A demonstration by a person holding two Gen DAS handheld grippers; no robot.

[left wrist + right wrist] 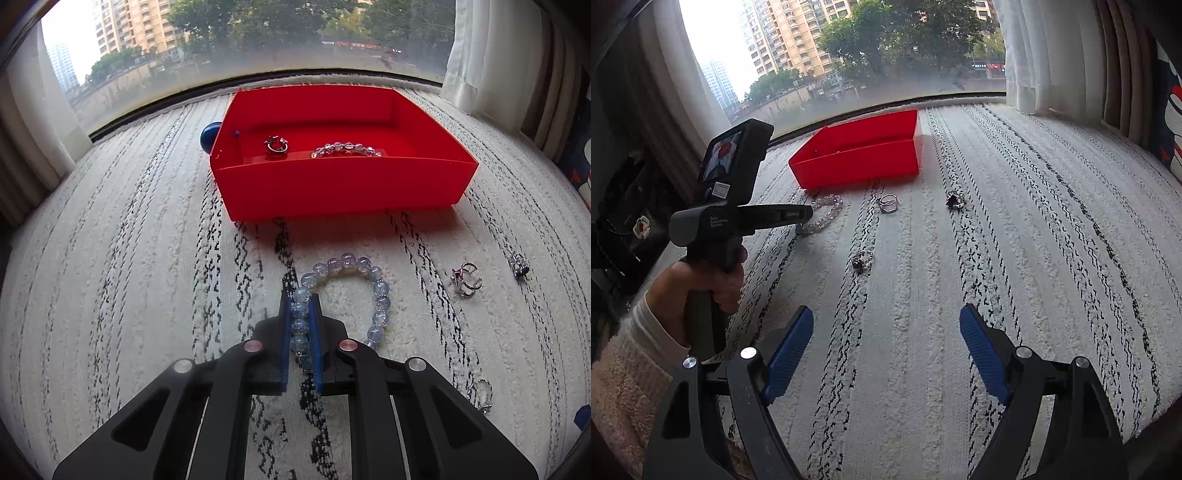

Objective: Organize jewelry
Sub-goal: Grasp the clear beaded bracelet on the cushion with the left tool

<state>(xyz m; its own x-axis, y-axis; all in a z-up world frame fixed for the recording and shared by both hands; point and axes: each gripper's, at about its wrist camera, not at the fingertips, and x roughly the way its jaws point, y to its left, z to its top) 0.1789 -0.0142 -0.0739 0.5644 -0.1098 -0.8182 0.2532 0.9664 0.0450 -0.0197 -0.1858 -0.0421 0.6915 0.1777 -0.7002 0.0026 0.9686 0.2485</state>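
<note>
Left claw (300,321) pinches bracelet (347,291); only this view shows box (332,192) contents.

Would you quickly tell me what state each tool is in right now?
Left tool: closed on the blue bead bracelet lying on the rug.
Right tool: open, holding nothing.
</note>
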